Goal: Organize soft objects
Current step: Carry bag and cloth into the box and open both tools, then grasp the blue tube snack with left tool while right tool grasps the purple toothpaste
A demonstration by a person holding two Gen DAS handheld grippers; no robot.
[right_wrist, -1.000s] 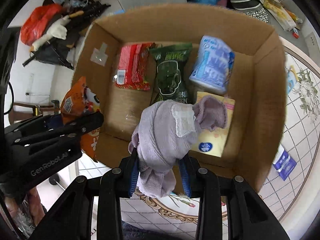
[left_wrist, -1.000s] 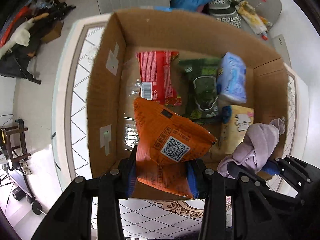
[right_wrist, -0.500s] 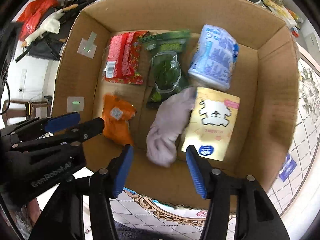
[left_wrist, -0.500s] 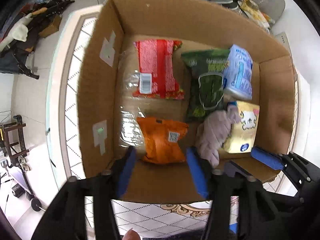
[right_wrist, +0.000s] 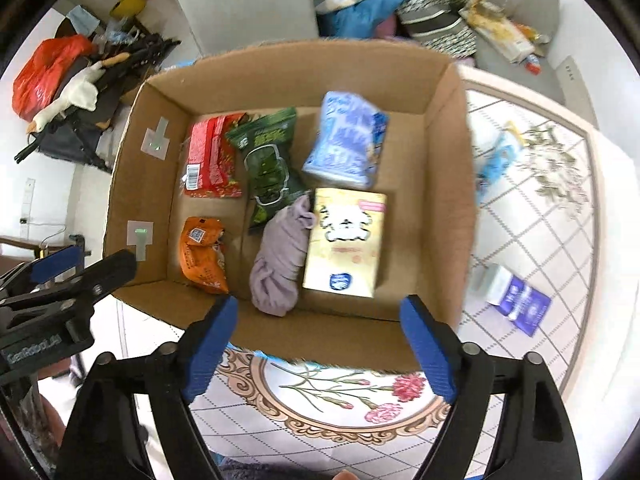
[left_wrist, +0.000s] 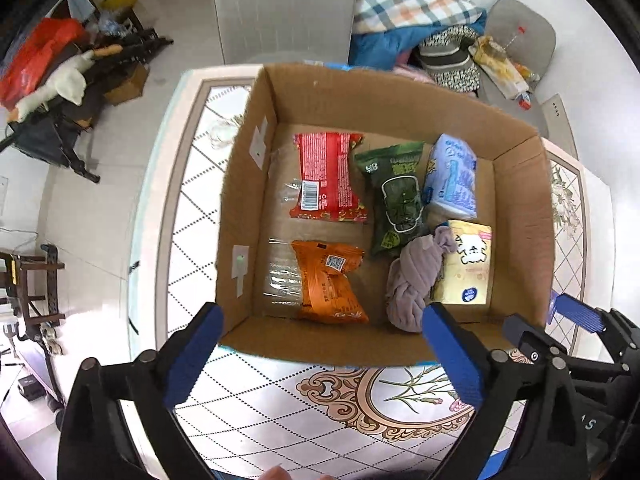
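An open cardboard box (left_wrist: 248, 216) (right_wrist: 448, 200) stands on a patterned table. Inside lie an orange snack bag (left_wrist: 328, 284) (right_wrist: 202, 256), a lilac cloth bundle (left_wrist: 416, 280) (right_wrist: 280, 256), a red packet (left_wrist: 326, 176) (right_wrist: 210, 158), a green packet (left_wrist: 398, 196) (right_wrist: 268, 164), a blue tissue pack (left_wrist: 452, 178) (right_wrist: 346, 138) and a yellow tissue pack (left_wrist: 466, 268) (right_wrist: 346, 240). My left gripper (left_wrist: 320, 356) is open and empty above the box's near wall. My right gripper (right_wrist: 320, 344) is open and empty there too, to the right of the left one.
A small blue-and-white pack (right_wrist: 516, 300) lies on the table (right_wrist: 328, 400) right of the box. Beyond the table are a chair with blankets (left_wrist: 400, 4), a grey seat with clutter (left_wrist: 516, 40), and bags and a stand on the floor at left (left_wrist: 60, 80).
Both grippers opened: the orange bag and the lilac cloth dropped into the box. Both grippers then pulled back and up from the box.
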